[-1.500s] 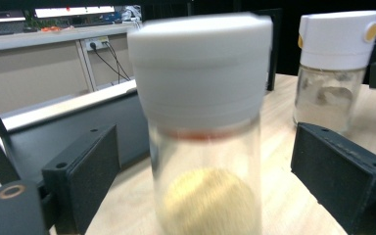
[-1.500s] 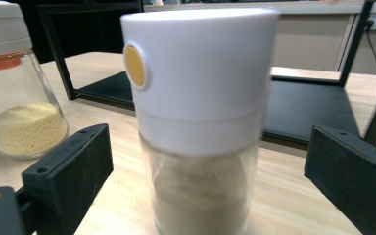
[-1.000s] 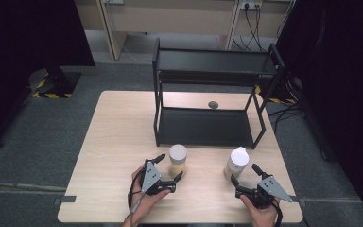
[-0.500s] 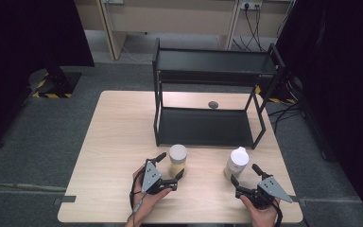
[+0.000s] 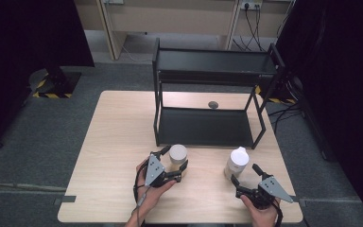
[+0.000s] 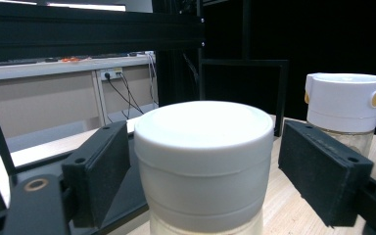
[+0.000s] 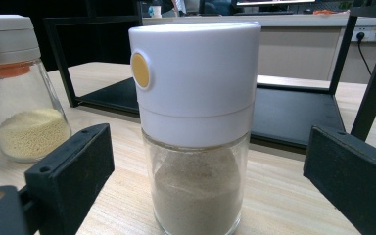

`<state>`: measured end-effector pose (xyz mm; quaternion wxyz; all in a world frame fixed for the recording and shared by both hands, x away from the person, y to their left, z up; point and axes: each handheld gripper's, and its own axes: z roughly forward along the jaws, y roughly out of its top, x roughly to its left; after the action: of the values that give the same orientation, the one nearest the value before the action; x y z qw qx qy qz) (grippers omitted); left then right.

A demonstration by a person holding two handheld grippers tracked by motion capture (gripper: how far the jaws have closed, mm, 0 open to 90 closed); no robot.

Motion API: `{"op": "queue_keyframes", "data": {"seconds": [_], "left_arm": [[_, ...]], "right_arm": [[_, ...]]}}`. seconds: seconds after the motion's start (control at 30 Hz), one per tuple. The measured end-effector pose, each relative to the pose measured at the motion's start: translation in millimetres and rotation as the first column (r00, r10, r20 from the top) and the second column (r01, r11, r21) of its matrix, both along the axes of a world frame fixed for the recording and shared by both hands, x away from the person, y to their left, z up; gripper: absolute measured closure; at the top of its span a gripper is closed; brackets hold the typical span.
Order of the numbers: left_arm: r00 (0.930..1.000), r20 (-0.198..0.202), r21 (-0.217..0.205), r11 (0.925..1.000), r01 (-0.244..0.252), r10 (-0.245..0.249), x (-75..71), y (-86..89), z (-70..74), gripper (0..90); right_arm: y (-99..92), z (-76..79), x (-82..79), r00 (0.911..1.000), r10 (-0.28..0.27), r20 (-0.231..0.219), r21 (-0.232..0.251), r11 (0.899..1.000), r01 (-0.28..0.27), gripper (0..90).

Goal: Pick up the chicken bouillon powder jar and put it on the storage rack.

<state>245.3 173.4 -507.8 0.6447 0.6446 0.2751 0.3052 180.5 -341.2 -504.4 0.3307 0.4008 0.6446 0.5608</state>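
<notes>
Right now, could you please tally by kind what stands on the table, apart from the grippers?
Glass jars with white lids: 2, one between the left gripper jaws, one ahead of the right gripper.
Black two-tier racks: 1.
Small dark round objects: 1, too small to identify.
Total: 4.

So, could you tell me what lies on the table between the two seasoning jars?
Nothing: in the high view, bare wooden table separates the left jar from the right jar. The right gripper view shows the same bare gap.
</notes>
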Motion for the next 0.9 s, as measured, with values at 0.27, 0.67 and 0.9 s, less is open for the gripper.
{"op": "queue_keyframes", "data": {"seconds": [0.27, 0.67, 0.9], "left_arm": [[0.9999, 0.014, 0.011, 0.9999, -0.010, 0.010, 2.5, -2.9, 0.0, 28.1], [0.9999, -0.012, 0.005, 1.0000, 0.003, -0.003, 5.3, 0.0, 4.4, 32.7], [0.9995, -0.031, -0.017, 0.9998, 0.002, -0.003, 4.6, 0.3, 8.5, 32.8]], "right_arm": [[0.1, -0.2, -0.1, 1.0000, -0.001, 0.001, 0.001, 1.000, 0.001, 5.1], [0.8, -0.1, -0.5, 1.0000, -0.003, 0.003, -0.004, 1.000, 0.003, 5.4], [0.8, -0.5, -0.8, 1.0000, -0.005, 0.004, 0.000, 1.000, 0.005, 5.5]]}}
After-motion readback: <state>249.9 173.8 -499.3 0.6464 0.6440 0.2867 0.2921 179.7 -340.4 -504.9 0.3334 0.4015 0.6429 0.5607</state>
